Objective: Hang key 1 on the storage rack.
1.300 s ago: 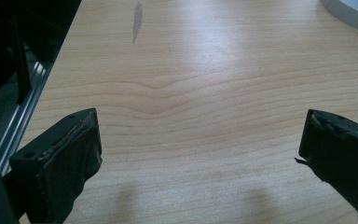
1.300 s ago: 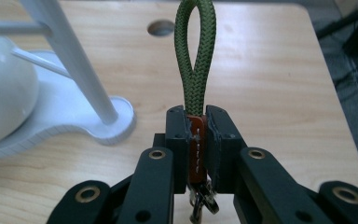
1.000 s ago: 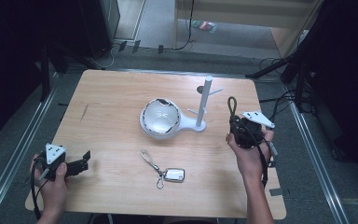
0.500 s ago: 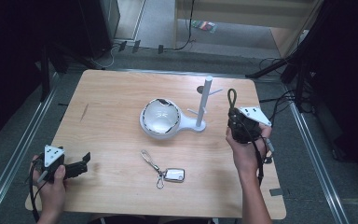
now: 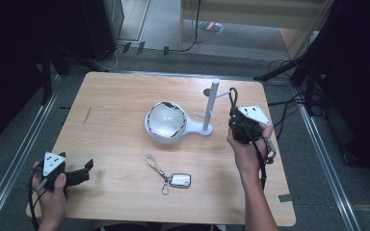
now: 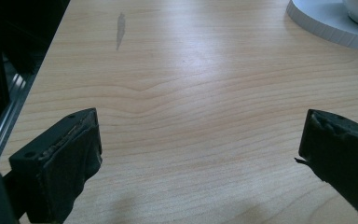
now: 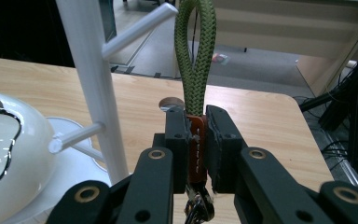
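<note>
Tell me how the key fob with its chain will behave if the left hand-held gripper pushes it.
The key fob lies flat on the table, so it would probably slide rather than roll. Its chain looks jointed and would likely trail or bunch limply. It seems light.

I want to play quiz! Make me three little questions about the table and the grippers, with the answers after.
1. True or false: the right gripper is shut on the green loop strap.
2. Which thing lies flat on the table nearest the person? A) the key fob with its ring B) the white peg stand C) the white dome
3. Fill in: the left gripper is ____, with bare wood between its jaws.

Key: 1 true. 2 A. 3 open.
</note>
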`<state>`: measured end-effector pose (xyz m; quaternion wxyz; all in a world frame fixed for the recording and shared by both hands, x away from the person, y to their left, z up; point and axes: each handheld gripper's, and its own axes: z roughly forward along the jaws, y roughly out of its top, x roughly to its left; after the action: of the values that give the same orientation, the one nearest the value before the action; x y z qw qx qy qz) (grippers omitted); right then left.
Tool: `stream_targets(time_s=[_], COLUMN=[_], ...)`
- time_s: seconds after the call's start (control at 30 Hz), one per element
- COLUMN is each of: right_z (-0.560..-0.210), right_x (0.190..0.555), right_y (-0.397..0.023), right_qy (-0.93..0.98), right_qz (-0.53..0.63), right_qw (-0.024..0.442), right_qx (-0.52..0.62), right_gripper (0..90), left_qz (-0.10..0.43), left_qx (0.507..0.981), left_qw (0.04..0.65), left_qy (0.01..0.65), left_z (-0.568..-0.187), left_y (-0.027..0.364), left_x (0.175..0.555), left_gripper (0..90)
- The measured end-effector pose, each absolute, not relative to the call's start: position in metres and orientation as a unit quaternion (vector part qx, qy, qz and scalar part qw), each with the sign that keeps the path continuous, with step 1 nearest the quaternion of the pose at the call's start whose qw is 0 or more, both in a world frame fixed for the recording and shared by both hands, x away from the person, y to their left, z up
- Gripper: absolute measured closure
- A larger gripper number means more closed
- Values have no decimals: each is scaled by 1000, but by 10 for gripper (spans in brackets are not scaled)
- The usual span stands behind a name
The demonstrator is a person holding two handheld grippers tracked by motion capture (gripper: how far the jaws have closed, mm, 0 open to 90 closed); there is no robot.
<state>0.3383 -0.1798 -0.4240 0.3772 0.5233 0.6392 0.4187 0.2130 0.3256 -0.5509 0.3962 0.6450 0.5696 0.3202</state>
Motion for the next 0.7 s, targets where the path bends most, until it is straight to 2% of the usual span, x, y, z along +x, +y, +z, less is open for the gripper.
stream_targets(time_s=[0.7], right_z=[-430], right_x=[334], right_y=[-154], right_qy=[671], right_qz=[399], right_qw=[385], right_qx=[492], right_gripper=[810], left_qz=[318], left_qx=[644], left_qw=[398], left_qy=[571], left_z=[-551], left_y=[327], left_x=[213], left_gripper=[0])
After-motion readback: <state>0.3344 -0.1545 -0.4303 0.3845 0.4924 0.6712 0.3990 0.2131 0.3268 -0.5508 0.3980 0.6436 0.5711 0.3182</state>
